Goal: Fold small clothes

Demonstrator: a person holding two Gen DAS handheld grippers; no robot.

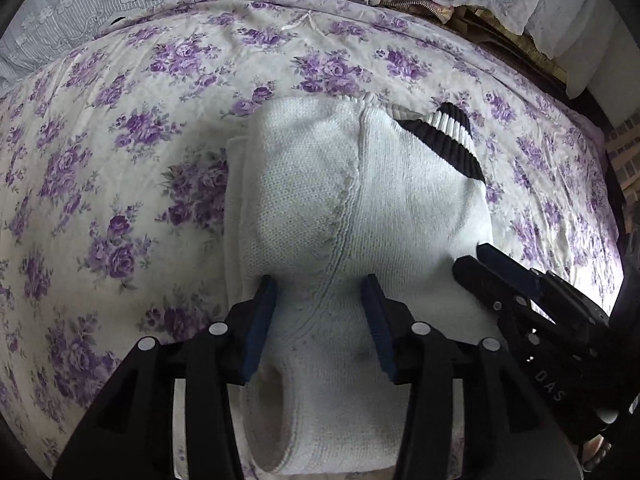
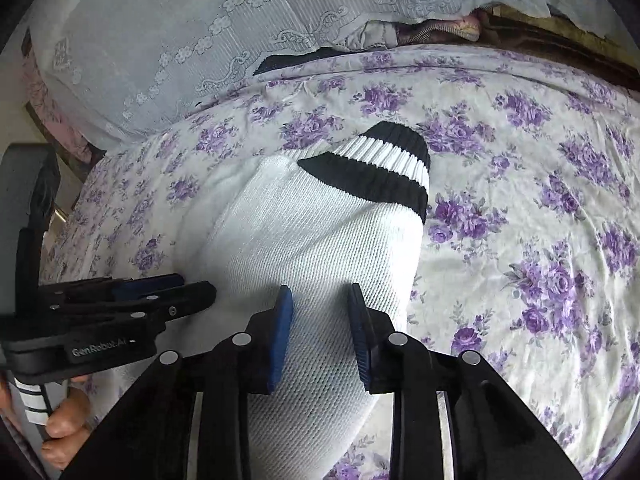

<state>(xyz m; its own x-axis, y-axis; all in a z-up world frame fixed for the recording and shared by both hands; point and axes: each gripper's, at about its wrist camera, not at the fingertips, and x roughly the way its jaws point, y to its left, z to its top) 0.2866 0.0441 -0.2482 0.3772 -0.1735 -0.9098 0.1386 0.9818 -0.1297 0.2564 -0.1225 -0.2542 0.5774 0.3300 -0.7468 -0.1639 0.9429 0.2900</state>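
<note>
Low over the floral bedsheet [image 1: 120, 168], both grippers point forward, side by side. Left gripper [image 1: 318, 296] and right gripper [image 2: 318, 304] each stand partly open astride the white sock [image 1: 340, 200]; grip unclear. Lace-covered pillow [image 2: 180, 40] lies beyond.

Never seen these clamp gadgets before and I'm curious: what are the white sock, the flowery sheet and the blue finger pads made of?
The white sock looks like a soft cotton-type knit: visible stitch loops, ribbed black-striped cuff. The flowery sheet appears to be thin, smooth woven fabric, creasing finely. The blue pads look like matte ridged rubber or foam, though which one is unclear.
</note>
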